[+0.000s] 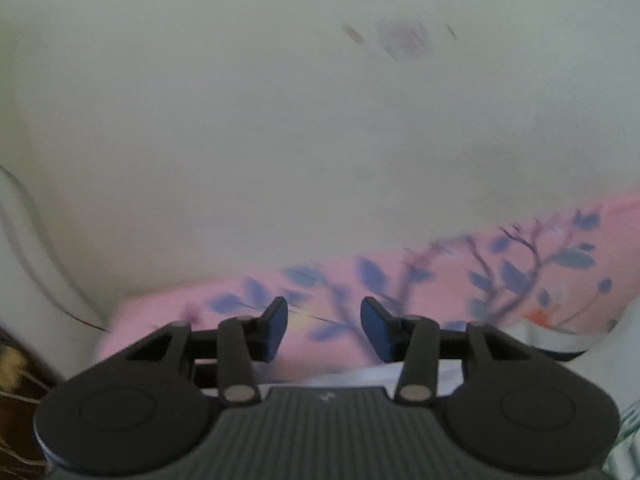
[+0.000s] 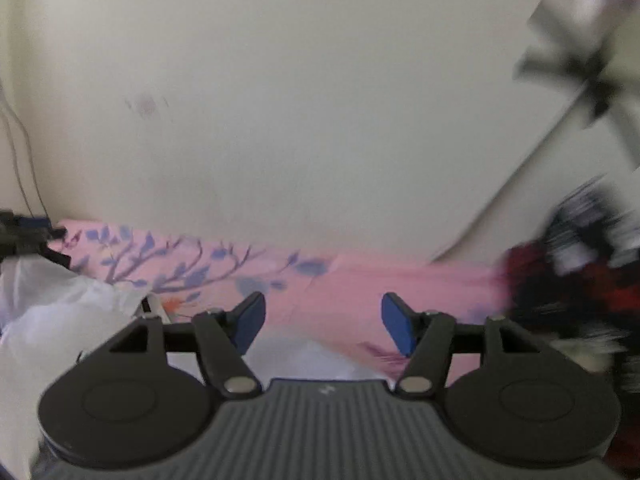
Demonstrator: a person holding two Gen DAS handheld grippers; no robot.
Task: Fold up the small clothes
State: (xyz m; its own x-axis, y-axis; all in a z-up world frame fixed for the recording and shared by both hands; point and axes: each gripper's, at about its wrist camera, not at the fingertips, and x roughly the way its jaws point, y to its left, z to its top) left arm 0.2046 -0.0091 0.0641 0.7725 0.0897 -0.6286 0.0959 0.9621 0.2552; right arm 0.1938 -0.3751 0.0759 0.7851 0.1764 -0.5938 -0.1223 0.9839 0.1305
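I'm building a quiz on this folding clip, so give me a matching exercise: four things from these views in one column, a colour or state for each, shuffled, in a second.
Things:
1. right gripper
2. bed sheet
3. white cloth
4. wall

Colour or state:
A. pink with blue leaf print
B. plain cream, one faint smudge
C. open, nothing between its pads
D. crumpled, at the left of the right wrist view

Pairs: 1-C, 2-A, 3-D, 4-B

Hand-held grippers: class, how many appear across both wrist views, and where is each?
2. The left hand-held gripper fills the bottom of the left wrist view, jaws open over the pink floral sheet. The right hand-held gripper does likewise in its view, empty.
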